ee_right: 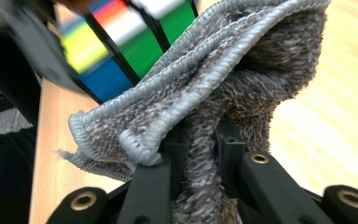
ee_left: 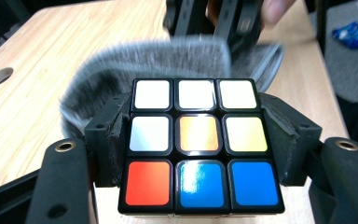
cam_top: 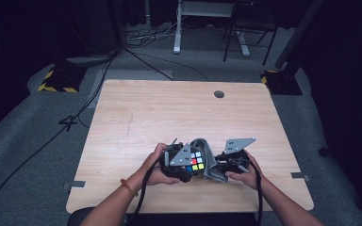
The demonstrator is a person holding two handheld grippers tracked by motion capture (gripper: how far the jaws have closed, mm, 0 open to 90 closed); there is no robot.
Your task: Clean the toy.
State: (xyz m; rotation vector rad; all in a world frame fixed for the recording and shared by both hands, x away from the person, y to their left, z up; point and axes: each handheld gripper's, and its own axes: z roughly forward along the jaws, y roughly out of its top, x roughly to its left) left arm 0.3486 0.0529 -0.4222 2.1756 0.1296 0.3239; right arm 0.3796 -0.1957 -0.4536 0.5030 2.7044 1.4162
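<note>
My left tongs are clamped on the puzzle cube, one pad pressing each side of it, so the cube sits squarely between the jaws with a face turned up toward me: three white squares along the far row, white, orange and yellow across the middle, red and two blue along the near row. My right tongs are pinched narrow on a bunched fold of the grey cloth, the fabric squeezed into the slot between the jaws and ballooning out above them, its stitched hem curling to the left of the grip. From the right gripper view the cube lies just past the cloth, blurred, showing green, blue, yellow and white stickers, and the cloth appears to lie against it. From the high view the left tongs and right tongs are close together over the near edge of the tabletop, the cube between them and the cloth draped behind and to the right of the cube, reaching from it to the right tongs. Behind the cube in the left gripper view, the cloth arches as a fuzzy grey ridge.
</note>
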